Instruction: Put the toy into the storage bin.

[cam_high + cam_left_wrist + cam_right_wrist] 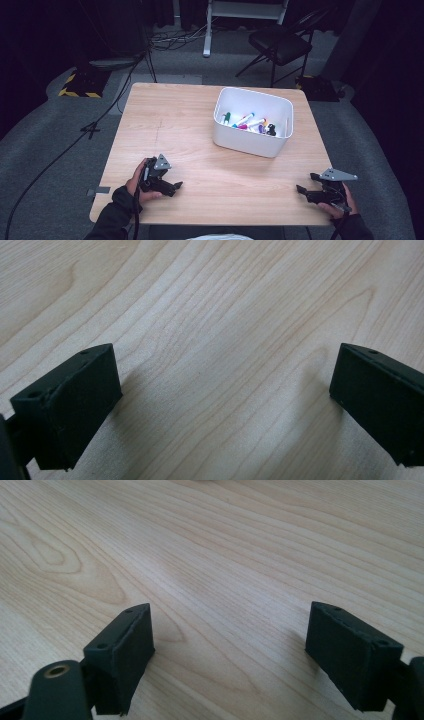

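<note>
We are resting the left gripper (170,187) and right gripper (307,186) spread and empty on the worktop (200,130), risking nudging the bin (250,137) ahead of them when reaching carelessly for its markers (247,121).

One white bin (252,134) holding several markers (248,122), one table (170,120), two claws, one chair (281,44).

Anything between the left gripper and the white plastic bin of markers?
Nothing: high view shows bare light wooden table between left gripper and white plastic bin.
</note>
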The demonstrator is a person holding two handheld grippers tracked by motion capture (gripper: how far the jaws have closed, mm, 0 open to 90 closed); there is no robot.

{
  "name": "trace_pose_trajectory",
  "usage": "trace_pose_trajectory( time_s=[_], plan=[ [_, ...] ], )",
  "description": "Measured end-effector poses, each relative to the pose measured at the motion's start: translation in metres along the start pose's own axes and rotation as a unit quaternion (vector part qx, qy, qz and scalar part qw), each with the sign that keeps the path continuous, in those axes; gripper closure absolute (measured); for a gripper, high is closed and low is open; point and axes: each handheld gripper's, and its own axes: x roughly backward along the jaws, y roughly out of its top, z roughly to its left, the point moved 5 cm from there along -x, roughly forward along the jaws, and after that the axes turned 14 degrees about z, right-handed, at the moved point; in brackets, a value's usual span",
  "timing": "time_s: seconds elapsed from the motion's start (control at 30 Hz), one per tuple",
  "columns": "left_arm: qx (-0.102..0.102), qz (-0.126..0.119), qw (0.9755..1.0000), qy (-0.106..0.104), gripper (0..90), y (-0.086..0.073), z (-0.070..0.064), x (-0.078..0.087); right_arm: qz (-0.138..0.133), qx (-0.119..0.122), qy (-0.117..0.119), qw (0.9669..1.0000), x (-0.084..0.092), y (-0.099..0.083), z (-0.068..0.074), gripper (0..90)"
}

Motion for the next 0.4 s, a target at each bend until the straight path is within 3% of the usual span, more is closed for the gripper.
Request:
trace_pose_trajectory(
  time_s=[0.2,0.23,0.4],
  plan=[
    [0.000,0.001,1.0000,-0.001,0.2,0.0001,0.0003,-0.0001,0.000,0.000,0.000,1.0000,0.0000,0.0000,0.0000,19.4],
    [-0.005,-0.001,1.0000,0.008,0.2,0.0005,0.0020,0.0004,0.000,0.000,0.000,1.0000,0.0000,0.0000,0.0001,19.4],
    [-0.005,-0.002,0.9999,0.012,0.2,0.0010,0.0026,0.0006,0.000,0.001,0.000,1.0000,-0.0001,0.0002,-0.0001,19.3]
  ],
)
